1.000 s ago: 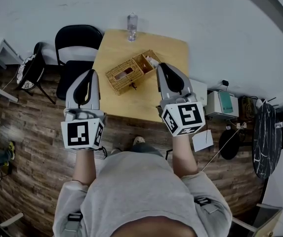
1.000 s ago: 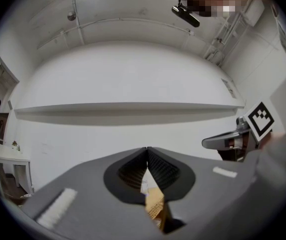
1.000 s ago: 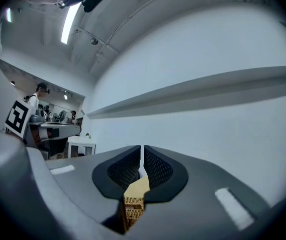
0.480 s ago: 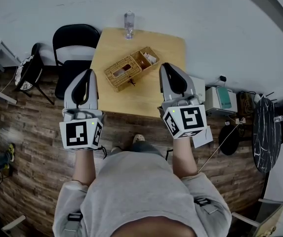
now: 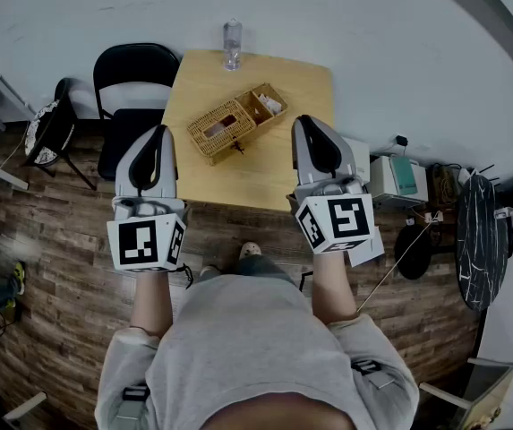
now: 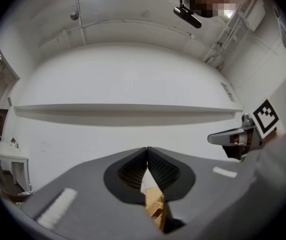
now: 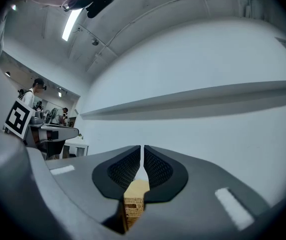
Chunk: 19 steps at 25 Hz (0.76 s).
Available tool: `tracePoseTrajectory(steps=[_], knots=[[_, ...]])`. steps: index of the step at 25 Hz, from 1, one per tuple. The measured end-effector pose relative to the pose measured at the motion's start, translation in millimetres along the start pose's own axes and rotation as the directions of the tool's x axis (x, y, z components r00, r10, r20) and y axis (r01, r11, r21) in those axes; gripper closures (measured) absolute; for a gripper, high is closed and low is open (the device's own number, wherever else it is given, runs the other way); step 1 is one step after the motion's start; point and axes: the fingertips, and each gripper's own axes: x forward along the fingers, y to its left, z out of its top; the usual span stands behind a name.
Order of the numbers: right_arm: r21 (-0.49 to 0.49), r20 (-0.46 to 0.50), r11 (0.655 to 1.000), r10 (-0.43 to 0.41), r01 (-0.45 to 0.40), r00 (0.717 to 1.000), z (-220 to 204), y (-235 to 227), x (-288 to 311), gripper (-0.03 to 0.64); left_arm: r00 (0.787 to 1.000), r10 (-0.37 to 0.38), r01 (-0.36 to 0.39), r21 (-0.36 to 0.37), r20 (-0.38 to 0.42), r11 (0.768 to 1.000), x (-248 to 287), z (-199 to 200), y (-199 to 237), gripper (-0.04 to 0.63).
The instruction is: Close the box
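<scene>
Box (image 5: 236,122), wicker and lying open, sits toward the far middle of the bench (image 5: 269,170), beyond and between the left claw (image 5: 154,134), pinched together and empty, and the right claw (image 5: 308,124), narrowed to an empty slit.

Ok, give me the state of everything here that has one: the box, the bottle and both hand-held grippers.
Wicker box: open, on the table.
Bottle: upright, at the table's far edge.
Left hand-held gripper: jaws together, empty.
Right hand-held gripper: jaws all but together, empty.
</scene>
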Motion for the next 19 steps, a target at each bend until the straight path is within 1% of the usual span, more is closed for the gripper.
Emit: tracePoseTrajectory(steps=[19], knots=[[0.002,0.012,1.000,-0.002,0.002,1.000,0.9,1.9,3.4,0.592,1.000,0.006,-0.006,-0.011,0.002,1.000,0.6,-1.8,5.3,0.537]])
